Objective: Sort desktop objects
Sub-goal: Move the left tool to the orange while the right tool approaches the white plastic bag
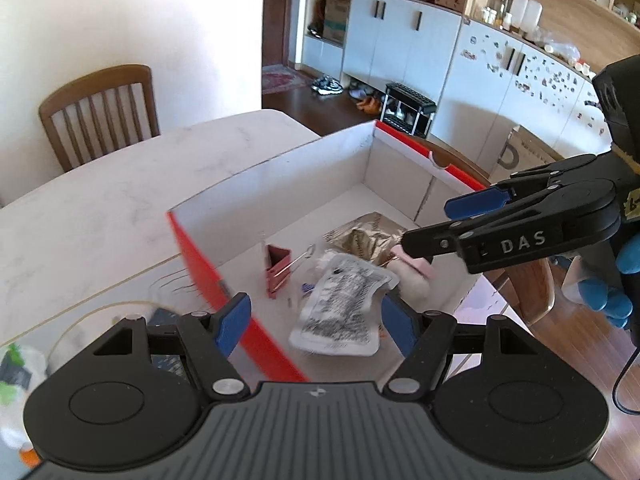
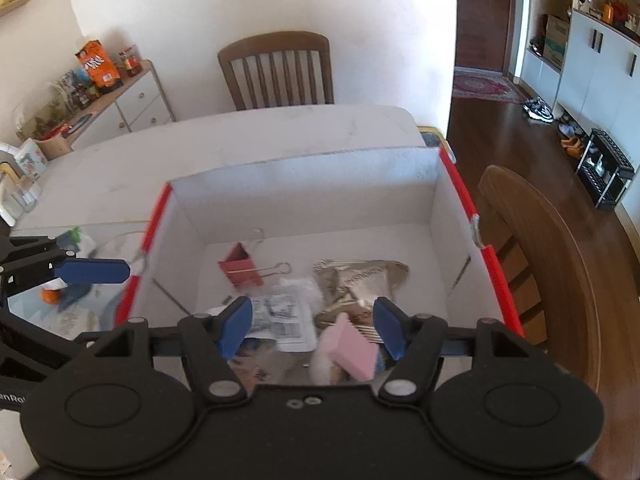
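Observation:
A cardboard box (image 1: 200,264), red outside and white inside, stands on the white table (image 1: 100,200). In it lie a red binder clip (image 1: 276,268), a white printed sachet (image 1: 340,308), a gold foil packet (image 1: 368,236) and a pink block (image 1: 416,264) on something white and fluffy. My left gripper (image 1: 315,326) hangs open over the box's near left wall, above the sachet and not touching it. My right gripper (image 2: 313,326) is open over the box too. The pink block (image 2: 352,350) sits tilted between its fingers, and the left pad is well clear of it.
Left of the box (image 2: 500,280) there are a clear round container (image 1: 100,320), an orange thing (image 2: 50,295) and a green-and-white bag. A wooden chair (image 2: 276,68) stands behind the table. Another chair (image 2: 540,248) is close to the box's right side. A sideboard (image 2: 132,100) is at far left.

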`<state>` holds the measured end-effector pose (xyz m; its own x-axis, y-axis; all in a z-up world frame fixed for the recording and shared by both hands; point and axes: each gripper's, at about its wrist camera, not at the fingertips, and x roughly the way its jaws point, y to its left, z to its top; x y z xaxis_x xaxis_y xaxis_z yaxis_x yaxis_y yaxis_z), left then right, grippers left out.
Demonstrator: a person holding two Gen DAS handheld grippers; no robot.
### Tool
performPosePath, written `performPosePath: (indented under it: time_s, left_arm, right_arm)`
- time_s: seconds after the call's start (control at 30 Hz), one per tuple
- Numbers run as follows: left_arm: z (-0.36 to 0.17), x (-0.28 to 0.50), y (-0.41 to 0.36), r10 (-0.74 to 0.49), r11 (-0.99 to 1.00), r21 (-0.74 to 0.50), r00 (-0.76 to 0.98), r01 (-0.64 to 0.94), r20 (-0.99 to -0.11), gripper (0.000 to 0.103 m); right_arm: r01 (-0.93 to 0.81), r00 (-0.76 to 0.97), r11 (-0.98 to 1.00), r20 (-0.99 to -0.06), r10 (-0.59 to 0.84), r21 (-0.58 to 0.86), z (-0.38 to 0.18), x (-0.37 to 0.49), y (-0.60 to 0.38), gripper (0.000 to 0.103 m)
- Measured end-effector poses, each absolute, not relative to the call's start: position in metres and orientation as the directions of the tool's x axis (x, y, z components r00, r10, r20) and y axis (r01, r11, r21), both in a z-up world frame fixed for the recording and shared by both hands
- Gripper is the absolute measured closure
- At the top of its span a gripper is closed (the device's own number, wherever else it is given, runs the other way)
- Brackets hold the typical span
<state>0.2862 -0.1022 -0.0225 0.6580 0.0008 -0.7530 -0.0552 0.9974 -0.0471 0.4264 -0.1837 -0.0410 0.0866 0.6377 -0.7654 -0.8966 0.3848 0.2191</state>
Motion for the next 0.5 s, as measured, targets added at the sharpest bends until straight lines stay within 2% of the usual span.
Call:
performPosePath:
  time_s: [0.23, 0.3, 0.33, 0.5]
  left_arm:
    - [-0.01, 0.246, -0.08, 0.007, 0.996, -0.054, 0.689, -0.067, -0.724, 0.032]
    - [-0.007, 0.232, -0.072, 0.011, 0.996, -0.051, 0.698, -0.068, -0.716, 0.029]
    - [-0.006, 0.226, -0.067, 0.013, 0.996, -0.05, 0.701, -0.069, -0.713, 0.026]
    - [-0.006, 0.192, -0.039, 0.04, 0.996, -0.03, 0.704, -0.088, -0.709, 0.025]
  right_arm:
    - [-0.898, 0.106, 0.388, -0.755, 0.648, 0.206, -0.023, 0.397, -0.184, 0.031]
    - [-0.895, 0.108, 0.392, -0.75, 0.653, 0.212, -0.019, 0.388, -0.184, 0.022]
    - [-0.894, 0.111, 0.395, -0.747, 0.656, 0.214, -0.017, 0.383, -0.184, 0.022]
    - [-0.895, 0.109, 0.388, -0.737, 0.667, 0.219, -0.005, 0.353, -0.175, 0.02]
